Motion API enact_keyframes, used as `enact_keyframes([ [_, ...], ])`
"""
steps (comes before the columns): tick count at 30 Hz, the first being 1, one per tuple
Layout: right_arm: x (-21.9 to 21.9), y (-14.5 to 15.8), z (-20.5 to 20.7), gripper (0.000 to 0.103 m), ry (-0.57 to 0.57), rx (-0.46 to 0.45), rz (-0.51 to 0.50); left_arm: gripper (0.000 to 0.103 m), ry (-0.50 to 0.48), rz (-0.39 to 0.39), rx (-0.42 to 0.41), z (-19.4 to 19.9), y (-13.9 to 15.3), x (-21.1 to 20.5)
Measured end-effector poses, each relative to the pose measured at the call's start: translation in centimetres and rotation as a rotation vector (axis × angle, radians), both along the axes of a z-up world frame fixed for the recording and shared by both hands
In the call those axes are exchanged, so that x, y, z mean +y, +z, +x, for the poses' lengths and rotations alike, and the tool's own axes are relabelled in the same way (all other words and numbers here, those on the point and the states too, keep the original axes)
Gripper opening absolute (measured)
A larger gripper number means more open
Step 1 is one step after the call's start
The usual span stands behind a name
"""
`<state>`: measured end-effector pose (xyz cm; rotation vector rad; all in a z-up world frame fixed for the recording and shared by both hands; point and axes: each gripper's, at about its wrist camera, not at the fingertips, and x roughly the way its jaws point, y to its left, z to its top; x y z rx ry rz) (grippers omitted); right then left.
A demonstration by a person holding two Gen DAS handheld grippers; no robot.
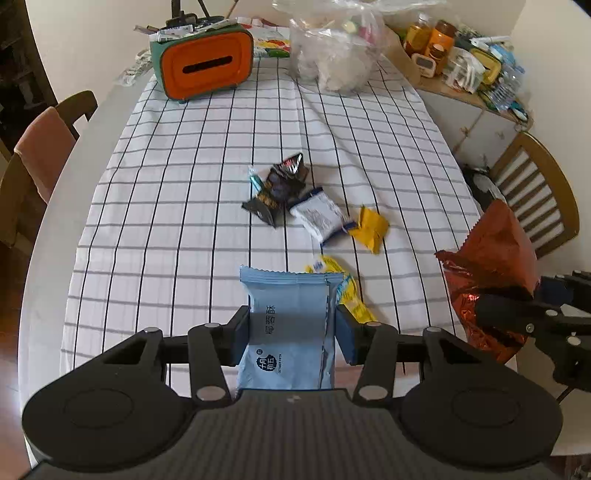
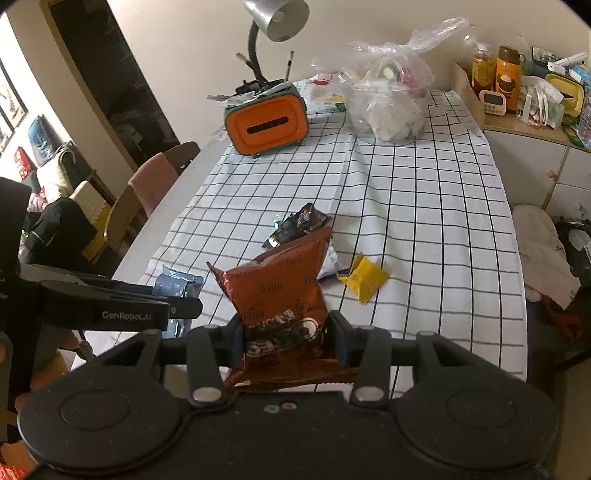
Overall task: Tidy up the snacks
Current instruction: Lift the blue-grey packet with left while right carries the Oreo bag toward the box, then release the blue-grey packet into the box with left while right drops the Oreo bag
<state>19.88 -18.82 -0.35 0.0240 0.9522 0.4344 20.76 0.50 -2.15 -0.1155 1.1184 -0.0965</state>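
Observation:
My left gripper is shut on a light blue snack packet held above the checked tablecloth. My right gripper is shut on an orange-brown Oreo bag, which also shows at the right edge of the left wrist view as the Oreo bag. On the cloth lie a dark packet, a white and blue packet, a yellow packet and a yellow wrapper partly hidden behind the blue packet. The left gripper appears at the left of the right wrist view.
At the table's far end stand an orange tissue box, a clear plastic bag and a desk lamp. A side cabinet with bottles is at the right. Wooden chairs flank the table.

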Motion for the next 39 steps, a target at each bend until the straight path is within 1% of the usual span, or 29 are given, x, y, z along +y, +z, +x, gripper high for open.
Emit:
enact_keyframes([
  [7,-0.6,0.2,-3.5,0.044,0.023,0.004,0.016,0.047,-0.038,0.007,0.003,-3.5,0.0,-0.9],
  [17,-1.2,-2.2,-8.0,0.044,0.039,0.035,0.000,0.047,-0.072,0.045,0.019,-8.3,-1.8,-2.1],
  [25,-1.3,-4.4,-10.4,0.044,0.050,0.080,-0.020,0.047,-0.094,0.059,0.049,-10.8,-3.8,-3.1],
  [28,-1.0,-5.6,-11.4,0.044,0.063,0.103,-0.037,0.047,-0.116,0.087,0.045,-11.6,-4.8,-3.9],
  [37,-0.9,-8.2,-13.5,0.044,0.069,0.157,-0.068,0.047,-0.137,0.113,0.102,-13.3,-7.3,-5.2],
  [39,-0.8,-8.7,-13.8,0.044,0.068,0.170,-0.075,0.047,-0.147,0.130,0.119,-13.4,-7.9,-5.6],
])
